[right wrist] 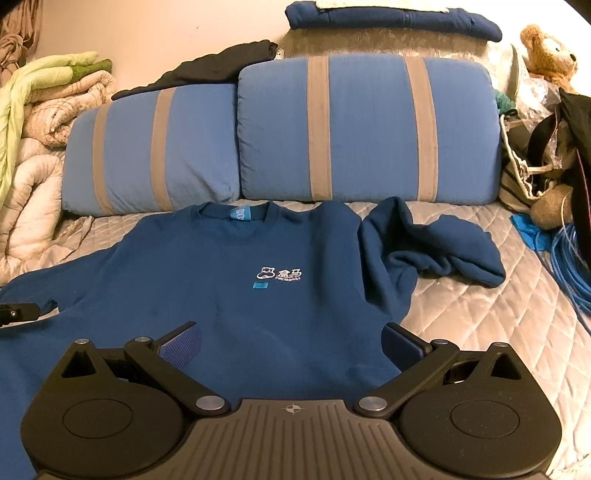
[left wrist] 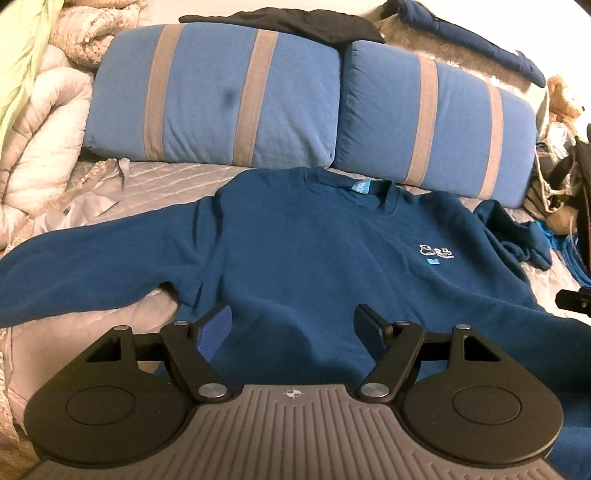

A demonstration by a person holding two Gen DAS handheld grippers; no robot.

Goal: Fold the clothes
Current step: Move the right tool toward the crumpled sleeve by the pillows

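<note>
A dark blue sweatshirt (left wrist: 295, 251) (right wrist: 229, 280) lies face up on the bed, collar toward the pillows, with a small white logo on the chest. Its left sleeve (left wrist: 74, 269) stretches out flat. Its right sleeve (right wrist: 436, 251) is bunched in a heap beside the body. My left gripper (left wrist: 293, 325) hovers open over the lower left part of the body, nothing between its fingers. My right gripper (right wrist: 291, 343) stands open over the lower right part, near the hem edge, also holding nothing. The tip of the other gripper (right wrist: 18, 312) shows at the left edge of the right wrist view.
Two blue pillows with grey stripes (left wrist: 229, 96) (right wrist: 365, 125) lean behind the sweatshirt. Rolled quilts (left wrist: 40, 122) pile at the left. A folded navy garment (right wrist: 391, 16) and a black one (right wrist: 221, 66) lie on top. A teddy bear (right wrist: 550, 55), bags and blue cable (right wrist: 569, 266) crowd the right side.
</note>
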